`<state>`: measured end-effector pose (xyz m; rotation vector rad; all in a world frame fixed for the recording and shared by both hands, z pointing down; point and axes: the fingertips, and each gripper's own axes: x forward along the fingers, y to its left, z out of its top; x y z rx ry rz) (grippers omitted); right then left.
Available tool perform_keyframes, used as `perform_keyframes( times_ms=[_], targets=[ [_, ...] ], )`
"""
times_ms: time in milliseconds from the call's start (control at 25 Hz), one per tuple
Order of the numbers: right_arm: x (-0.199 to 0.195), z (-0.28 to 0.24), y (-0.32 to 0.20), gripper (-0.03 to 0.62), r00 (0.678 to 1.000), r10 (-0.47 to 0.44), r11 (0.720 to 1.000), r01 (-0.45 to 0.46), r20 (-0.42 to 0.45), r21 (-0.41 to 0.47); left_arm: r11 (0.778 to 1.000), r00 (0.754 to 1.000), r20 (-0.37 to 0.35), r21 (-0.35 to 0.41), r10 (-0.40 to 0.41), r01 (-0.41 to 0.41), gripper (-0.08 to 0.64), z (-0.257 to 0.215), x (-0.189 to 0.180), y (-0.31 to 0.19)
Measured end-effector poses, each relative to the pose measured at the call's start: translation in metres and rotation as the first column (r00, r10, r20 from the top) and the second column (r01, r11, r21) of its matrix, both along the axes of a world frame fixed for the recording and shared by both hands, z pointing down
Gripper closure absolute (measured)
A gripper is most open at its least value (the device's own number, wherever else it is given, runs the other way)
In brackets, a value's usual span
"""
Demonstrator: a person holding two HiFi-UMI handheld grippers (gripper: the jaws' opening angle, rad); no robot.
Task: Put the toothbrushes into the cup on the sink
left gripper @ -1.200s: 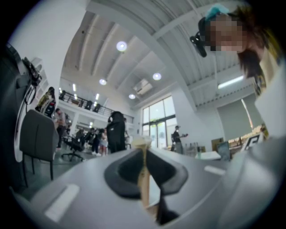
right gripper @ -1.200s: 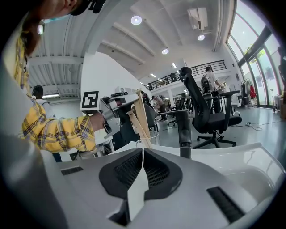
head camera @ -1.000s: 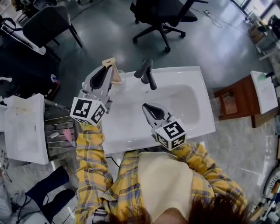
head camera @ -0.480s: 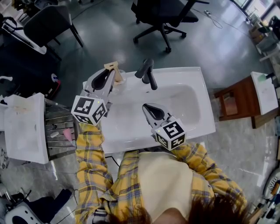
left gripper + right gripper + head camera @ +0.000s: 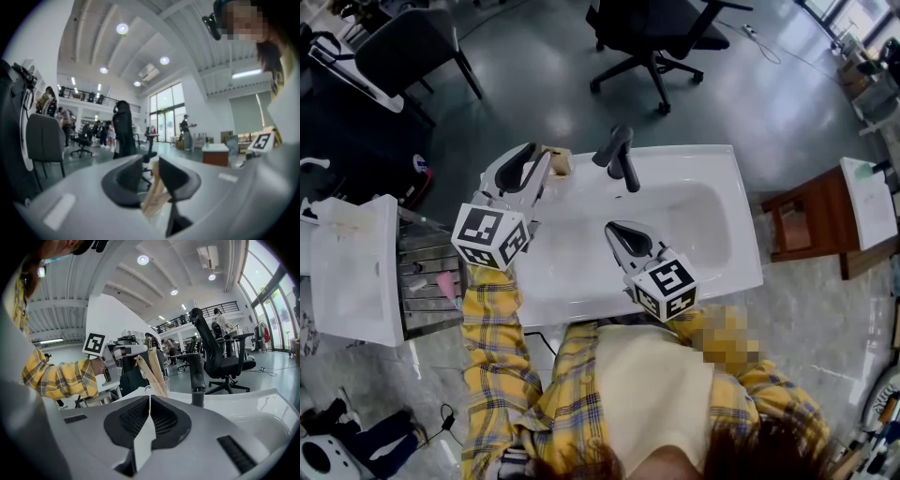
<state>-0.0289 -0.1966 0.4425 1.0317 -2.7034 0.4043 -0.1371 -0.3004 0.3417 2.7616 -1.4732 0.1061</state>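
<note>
A: What's changing versus a second back?
B: Left claw (image 5: 150,165) has just been spreading its jaws. The wooden toothbrushes (image 5: 154,193) are sitting lower, leaning in the clear cup (image 5: 163,380) at the back left corner of the sink (image 5: 703,159), beside the faucet (image 5: 617,156).
A: Toothbrushes versus claw?
B: They're standing in the gap between the spread jaws, with the pads not pressing. Right claw (image 5: 149,401) is hovering over the basin, jaws pressed together, gripping nothing.

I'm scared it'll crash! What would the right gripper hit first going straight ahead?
Probably the cup of toothbrushes, left of the faucet; depth is unclear, so the sink's rim may come first.
</note>
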Motion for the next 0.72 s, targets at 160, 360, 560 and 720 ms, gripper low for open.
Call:
perform_keyframes(
  times_ms=[160,360,560,720],
  targets=[
    [-0.003,-0.002,0.000,0.574,1.000,-0.008,1.000,0.008,0.004,0.002,1.000,1.000,0.002,0.014,-0.010,0.010,0.463,-0.007,-0.003,0.001],
    [-0.004,-0.004,0.000,0.574,1.000,-0.017,1.000,0.017,0.008,0.008,0.998,0.999,-0.013,0.043,-0.039,0.039,0.465,-0.016,-0.009,0.008],
    [-0.007,-0.006,-0.003,0.574,1.000,-0.026,1.000,0.025,0.013,0.013,0.996,0.996,-0.012,0.039,-0.085,0.085,0.465,-0.015,-0.020,0.019],
    [-0.012,-0.007,-0.003,0.574,0.999,-0.041,0.999,0.041,0.013,0.015,0.991,0.991,-0.027,0.023,-0.130,0.131,0.465,-0.007,-0.032,0.031]
  ],
)
